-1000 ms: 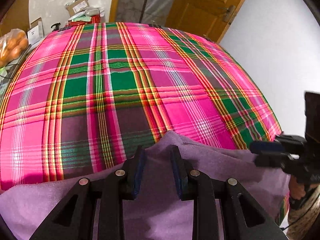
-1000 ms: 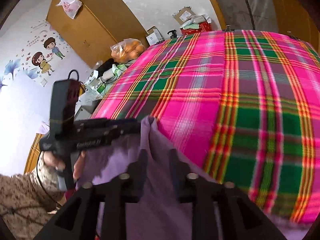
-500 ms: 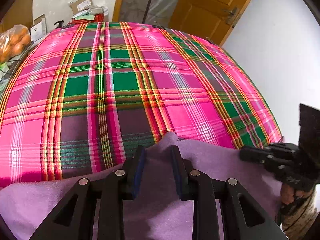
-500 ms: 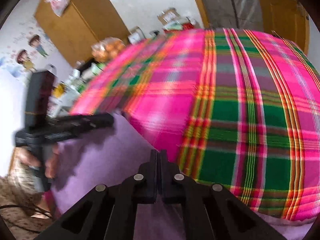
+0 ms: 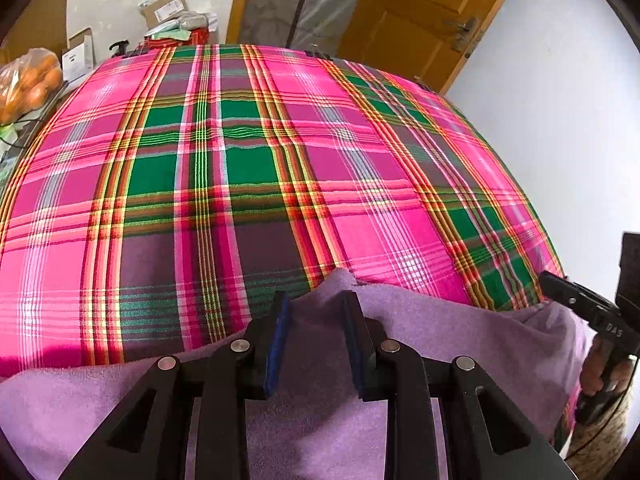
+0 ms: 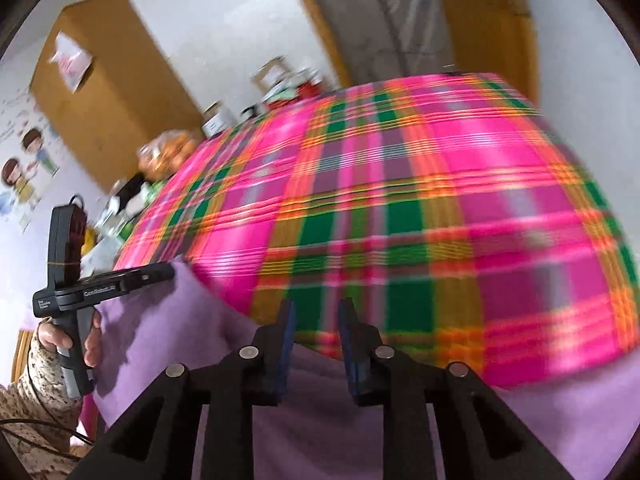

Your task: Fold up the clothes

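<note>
Nearest the left wrist camera, the left gripper (image 5: 314,312) holds a raised fold of the one purple garment (image 5: 460,332) between its narrowly parted jaws, the cloth bunched up between the pads. That garment lies along the near edge of the bed's pink and green plaid cover (image 5: 248,168), its lower part cut off by the frame. On the right wrist view, which is smeared by motion, the right gripper (image 6: 316,318) has jaws that have just been opening; they stand narrowly apart over the garment's edge, and nothing is visibly pinched between them. Two grippers show in all. Beyond the bed, a bag of oranges (image 5: 28,80), several boxes (image 5: 168,8) and two wooden doors are half hidden or blurred.
</note>
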`<action>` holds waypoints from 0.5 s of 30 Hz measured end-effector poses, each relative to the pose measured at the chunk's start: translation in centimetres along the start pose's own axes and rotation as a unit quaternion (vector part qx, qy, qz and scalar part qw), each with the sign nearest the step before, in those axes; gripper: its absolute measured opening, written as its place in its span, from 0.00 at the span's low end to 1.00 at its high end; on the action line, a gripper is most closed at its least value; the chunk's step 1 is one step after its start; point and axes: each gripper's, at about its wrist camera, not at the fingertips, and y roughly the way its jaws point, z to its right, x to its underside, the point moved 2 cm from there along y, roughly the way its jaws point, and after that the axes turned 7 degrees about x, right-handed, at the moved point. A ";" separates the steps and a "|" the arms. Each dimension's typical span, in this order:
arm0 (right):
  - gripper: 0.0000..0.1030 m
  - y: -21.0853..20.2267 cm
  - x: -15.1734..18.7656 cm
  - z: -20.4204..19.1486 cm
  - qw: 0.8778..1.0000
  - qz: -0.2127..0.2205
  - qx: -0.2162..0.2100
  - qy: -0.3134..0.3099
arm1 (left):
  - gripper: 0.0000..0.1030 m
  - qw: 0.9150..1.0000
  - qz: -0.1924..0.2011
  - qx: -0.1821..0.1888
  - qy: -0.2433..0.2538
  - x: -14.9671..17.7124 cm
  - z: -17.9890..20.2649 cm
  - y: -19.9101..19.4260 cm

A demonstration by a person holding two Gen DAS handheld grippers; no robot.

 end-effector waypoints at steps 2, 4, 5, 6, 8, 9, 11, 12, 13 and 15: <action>0.32 -1.1 0.7 1.9 1.000 0.002 0.024 0.010 | 0.27 1.000 0.004 0.000 0.001 0.1 -0.1 0.0; 0.32 -1.8 1.3 3.1 0.998 0.005 0.055 0.021 | 0.27 1.000 0.008 0.000 0.002 0.2 -0.1 -0.1; 0.32 -2.2 1.7 3.8 0.997 0.008 0.066 0.027 | 0.27 1.000 0.009 -0.001 0.003 0.3 -0.1 -0.1; 0.33 -2.5 2.0 4.5 0.996 0.012 0.077 0.033 | 0.27 1.000 0.010 -0.002 0.003 0.3 0.0 -0.1; 0.38 -3.0 2.4 4.8 0.997 0.018 0.068 0.028 | 0.27 1.000 0.010 -0.006 0.005 0.3 0.1 -0.1; 0.39 -3.1 2.4 4.6 0.998 0.019 0.060 0.017 | 0.27 1.000 0.010 -0.008 0.005 0.3 0.2 0.0; 0.40 -2.9 2.4 3.3 0.999 0.018 0.042 -0.020 | 0.27 1.000 0.009 -0.014 0.006 0.3 0.3 0.0; 0.40 -2.7 2.3 2.6 0.999 0.015 0.034 -0.038 | 0.27 1.000 0.008 -0.017 0.006 0.3 0.4 0.1; 0.41 -2.4 2.3 1.9 0.998 0.010 0.026 -0.055 | 0.27 1.000 0.009 -0.018 0.006 0.3 0.4 0.1; 0.43 -1.3 2.4 0.2 0.995 -0.008 0.009 -0.096 | 0.27 1.000 0.010 -0.021 0.003 0.2 0.4 0.1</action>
